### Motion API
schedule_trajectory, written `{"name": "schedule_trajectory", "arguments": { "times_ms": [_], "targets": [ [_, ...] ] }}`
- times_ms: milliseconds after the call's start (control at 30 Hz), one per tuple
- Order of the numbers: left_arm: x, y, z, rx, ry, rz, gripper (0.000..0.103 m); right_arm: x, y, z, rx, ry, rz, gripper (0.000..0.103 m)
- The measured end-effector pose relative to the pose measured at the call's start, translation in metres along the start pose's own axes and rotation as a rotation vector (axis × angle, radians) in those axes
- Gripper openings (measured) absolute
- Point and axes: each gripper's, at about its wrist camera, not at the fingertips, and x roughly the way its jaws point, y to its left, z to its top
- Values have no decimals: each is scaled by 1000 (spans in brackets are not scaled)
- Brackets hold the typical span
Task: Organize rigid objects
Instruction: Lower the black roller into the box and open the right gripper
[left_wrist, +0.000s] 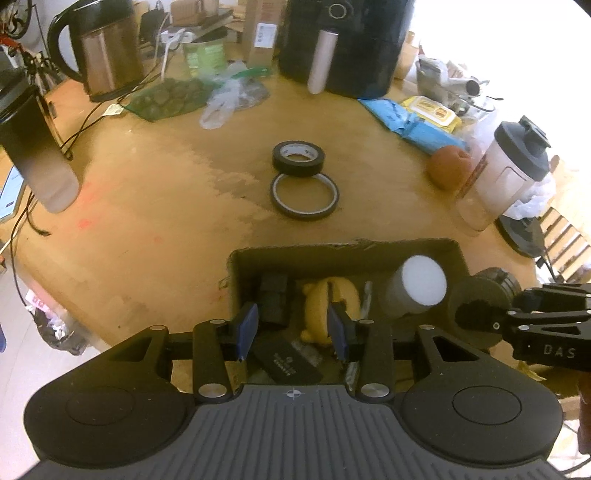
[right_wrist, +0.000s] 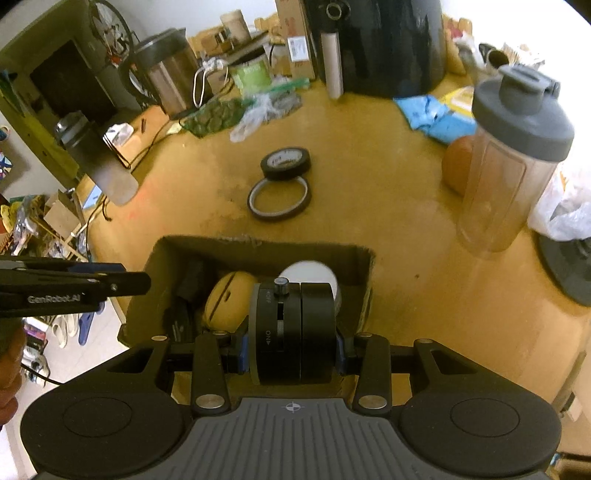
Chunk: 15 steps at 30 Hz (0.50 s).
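Clamped in the right claw, a black round dial device hangs over the cardboard box on the desk. Left claw stands apart, empty. Released off-centre, it might strike the yellow toy and tip out.

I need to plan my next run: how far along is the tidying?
Done: the box already holds a yellow toy, a white-capped jar and black items. In hand: the right gripper clamps a black puck over the box; the left gripper hangs open above it. Left: two tape rolls on the table.
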Motion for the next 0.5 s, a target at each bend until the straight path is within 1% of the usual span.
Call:
{"name": "schedule_trajectory", "arguments": {
  "times_ms": [133,400,433,467,500],
  "targets": [
    [-2,6,-4,-15,1,7,41,8,3,-2,9,31,-5,43],
    [-4,17,-8,-36,4,15,41,16,12,1,9,52,-21,44],
    [-4,18,-8,-37,5,15,41,17,13,1,6,54,-34,47],
    [-4,19,-9,-38,6,15,41,17,14,1,2,52,-38,56],
    [-4,20,-9,-38,6,15,41,17,15,2,0,47,-34,59]
  ]
}}
